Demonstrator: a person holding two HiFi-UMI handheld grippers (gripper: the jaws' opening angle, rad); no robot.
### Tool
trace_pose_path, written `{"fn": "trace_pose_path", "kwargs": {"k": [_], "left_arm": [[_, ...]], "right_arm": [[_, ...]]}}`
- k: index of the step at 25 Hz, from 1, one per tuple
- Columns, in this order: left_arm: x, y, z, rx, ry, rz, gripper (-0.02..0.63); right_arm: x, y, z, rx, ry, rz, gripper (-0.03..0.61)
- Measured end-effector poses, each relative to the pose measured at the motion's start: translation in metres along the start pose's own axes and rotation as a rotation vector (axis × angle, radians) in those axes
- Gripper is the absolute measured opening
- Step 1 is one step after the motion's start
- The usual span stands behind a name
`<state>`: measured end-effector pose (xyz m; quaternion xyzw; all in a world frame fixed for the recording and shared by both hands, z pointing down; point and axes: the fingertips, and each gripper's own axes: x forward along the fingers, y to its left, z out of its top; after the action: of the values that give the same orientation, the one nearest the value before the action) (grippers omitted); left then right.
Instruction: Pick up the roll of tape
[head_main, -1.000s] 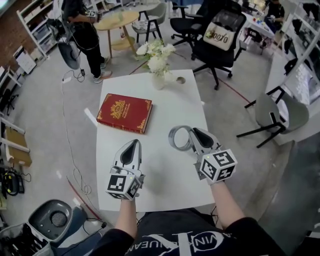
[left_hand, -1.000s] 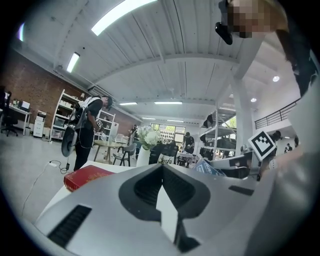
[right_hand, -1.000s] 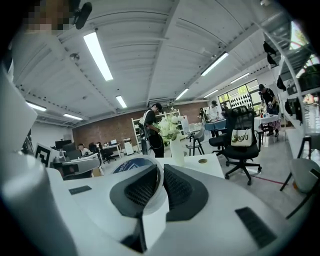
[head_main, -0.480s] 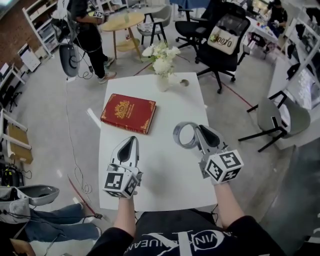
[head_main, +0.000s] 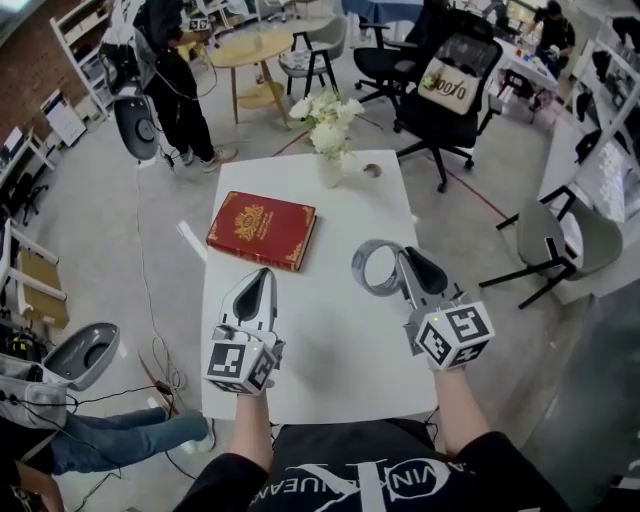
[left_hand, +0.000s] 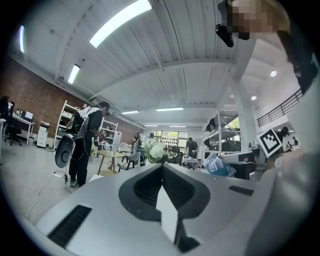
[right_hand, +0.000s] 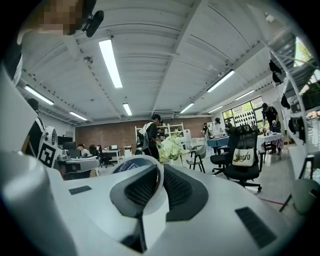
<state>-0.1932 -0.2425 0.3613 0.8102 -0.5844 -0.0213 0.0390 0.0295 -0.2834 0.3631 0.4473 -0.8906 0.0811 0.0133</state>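
The roll of tape (head_main: 377, 267) is a grey-white ring held above the white table (head_main: 340, 210), right of centre. My right gripper (head_main: 405, 268) is shut on its rim; in the right gripper view the tape's wall (right_hand: 150, 192) is pinched between the jaws. My left gripper (head_main: 259, 290) hovers over the table's near left part, jaws together with nothing between them, and its tip (left_hand: 162, 170) points level into the room.
A red book (head_main: 262, 229) lies at the table's left middle. A vase of white flowers (head_main: 327, 122) and a small round object (head_main: 371, 170) stand at the far edge. Black office chairs (head_main: 450, 90) and a grey chair (head_main: 565, 235) stand to the right; a person (head_main: 170, 75) stands far left.
The right gripper with the tape has drifted slightly right and away. The left gripper stays in much the same place. Someone's legs have come into view on the floor at the left.
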Motion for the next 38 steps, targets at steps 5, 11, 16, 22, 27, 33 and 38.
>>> {"fn": "trace_pose_path", "kwargs": {"k": [5, 11, 16, 22, 27, 33, 38], "left_arm": [[-0.001, 0.004, 0.012, -0.007, -0.007, 0.027, 0.0], [-0.003, 0.01, 0.017, 0.004, -0.032, 0.018, 0.0], [-0.004, 0.015, 0.018, 0.006, -0.032, 0.028, 0.0], [-0.004, 0.019, 0.018, -0.002, -0.03, 0.04, 0.0], [-0.001, 0.017, 0.014, -0.001, -0.028, 0.033, 0.0], [-0.001, 0.016, 0.016, 0.0, -0.024, 0.033, 0.0], [-0.002, 0.016, 0.015, 0.001, -0.021, 0.038, 0.0]], "right_arm": [[-0.002, 0.001, 0.007, -0.003, -0.014, -0.003, 0.054], [-0.001, 0.002, 0.012, -0.002, -0.028, -0.006, 0.054], [-0.001, 0.003, 0.012, -0.003, -0.03, -0.005, 0.054], [-0.001, 0.001, 0.009, -0.003, -0.026, -0.012, 0.052], [-0.001, -0.001, 0.004, -0.002, -0.025, -0.016, 0.054], [-0.001, -0.001, 0.007, -0.005, -0.024, -0.013, 0.052], [-0.001, 0.0, 0.007, -0.009, -0.021, -0.009, 0.052]]}}
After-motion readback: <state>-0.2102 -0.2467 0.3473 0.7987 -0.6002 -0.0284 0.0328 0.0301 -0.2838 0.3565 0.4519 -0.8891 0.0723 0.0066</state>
